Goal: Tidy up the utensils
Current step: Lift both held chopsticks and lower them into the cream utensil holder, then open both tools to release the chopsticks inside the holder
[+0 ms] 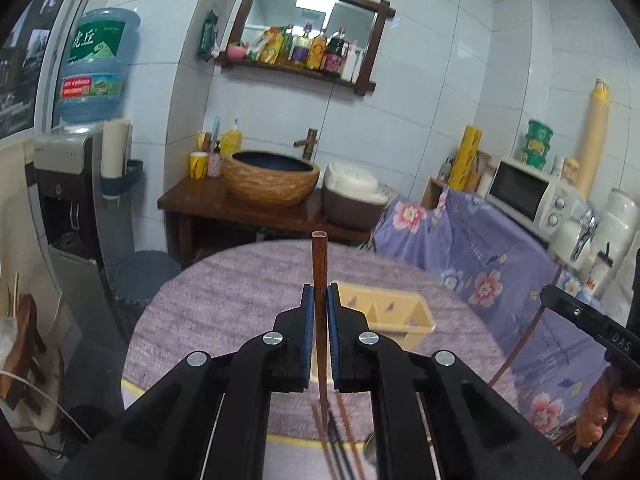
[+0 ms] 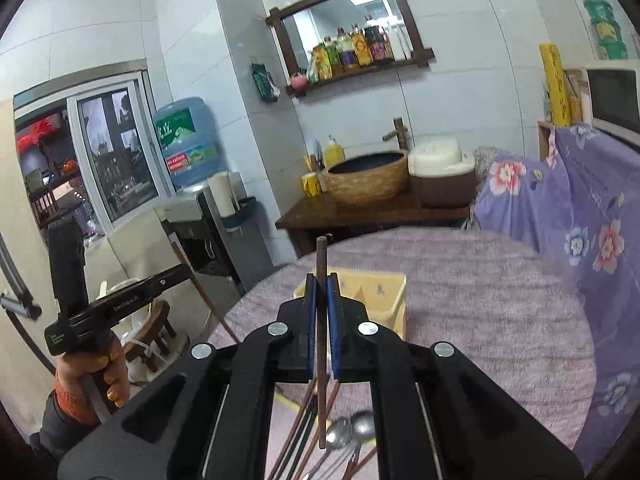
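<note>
Utensils: each gripper carries one chopstick, clear of the table. Left gripper [image 1: 319, 294] is clamped on a reddish-brown chopstick [image 1: 319, 264]; right gripper [image 2: 322, 284] is clamped on a darker chopstick [image 2: 321, 260]. Both are held upright, probably so they drop end-first into the yellow divided caddy [image 2: 390, 292] just beyond the fingertips. The remaining chopsticks and two spoons [image 2: 352, 430] lie piled on the purple-clothed table [image 2: 500, 300] beneath the grippers, left for later.

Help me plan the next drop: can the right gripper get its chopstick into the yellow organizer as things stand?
Probably yes. The right gripper is shut on a dark chopstick, and the yellow organizer sits open-topped just beyond it on the table, with nothing between.
</note>
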Demonstrator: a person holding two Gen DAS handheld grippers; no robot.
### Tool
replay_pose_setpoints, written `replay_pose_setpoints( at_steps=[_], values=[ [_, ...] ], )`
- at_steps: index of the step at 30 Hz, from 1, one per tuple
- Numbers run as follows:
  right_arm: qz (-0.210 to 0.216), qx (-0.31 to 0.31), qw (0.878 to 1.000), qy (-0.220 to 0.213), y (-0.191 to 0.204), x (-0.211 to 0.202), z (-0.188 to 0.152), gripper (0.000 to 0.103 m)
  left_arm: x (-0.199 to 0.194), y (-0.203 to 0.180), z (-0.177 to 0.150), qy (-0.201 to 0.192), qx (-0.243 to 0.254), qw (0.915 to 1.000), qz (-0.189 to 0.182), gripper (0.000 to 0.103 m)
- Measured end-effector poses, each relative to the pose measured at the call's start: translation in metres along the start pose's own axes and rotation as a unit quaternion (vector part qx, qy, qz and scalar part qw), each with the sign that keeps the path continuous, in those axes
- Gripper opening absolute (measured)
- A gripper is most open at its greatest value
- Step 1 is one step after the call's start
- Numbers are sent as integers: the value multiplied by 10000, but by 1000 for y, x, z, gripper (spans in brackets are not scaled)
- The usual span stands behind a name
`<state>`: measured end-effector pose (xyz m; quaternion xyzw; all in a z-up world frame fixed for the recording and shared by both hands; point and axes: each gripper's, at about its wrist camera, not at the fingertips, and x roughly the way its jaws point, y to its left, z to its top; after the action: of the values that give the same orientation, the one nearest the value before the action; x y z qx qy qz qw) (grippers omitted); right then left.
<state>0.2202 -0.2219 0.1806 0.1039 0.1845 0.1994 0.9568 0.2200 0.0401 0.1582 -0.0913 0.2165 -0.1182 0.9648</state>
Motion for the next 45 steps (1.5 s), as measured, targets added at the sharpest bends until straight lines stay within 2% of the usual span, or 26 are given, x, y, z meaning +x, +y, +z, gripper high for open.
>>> replay_pose_setpoints(
  at_steps=[7, 10, 13, 17, 22, 27, 34, 41, 42, 44, 45],
  values=[
    [-396, -61, 9978, -535, 8, 15, 77, 6, 1, -21, 71, -638, -164, 9977, -169, 8],
    [-592, -45, 9962, -640, 7, 31, 91, 6, 17, -29, 88, -718, -255, 9971, -83, 8],
    [-796, -113, 9944, -682, 4, 52, 92, 6, 40, -37, 92, -737, -144, 9971, 146, 8],
    [-956, -25, 9945, -434, -9, 83, 73, 6, 71, -40, 72, -561, -68, 9980, 276, 8],
    [-996, 192, 9948, 112, -30, 116, 33, 6, 104, -31, 35, -12, -217, 9995, 243, 8],
    [-975, 392, 9936, 422, -46, 135, 9, 6, 124, -23, 15, 346, -274, 9988, 203, 8],
    [-1019, 466, 9930, 384, -54, 139, 6, 6, 142, -18, 0, 675, -322, 9970, 214, 8],
    [-966, 501, 9934, 375, -55, 139, 2, 8, 145, -16, -5, 787, -404, 9960, 158, 8],
    [-946, 511, 9935, 370, -55, 137, 1, 11, 142, -15, -5, 759, -403, 9962, 137, 13],
    [-947, 524, 9936, 321, -55, 133, -2, 30, 133, -15, -5, 663, -400, 9970, 92, 35],
    [-977, 535, 9935, 250, -54, 129, -3, 52, 128, -17, -6, 581, -413, 9974, 80, 51]
  ],
)
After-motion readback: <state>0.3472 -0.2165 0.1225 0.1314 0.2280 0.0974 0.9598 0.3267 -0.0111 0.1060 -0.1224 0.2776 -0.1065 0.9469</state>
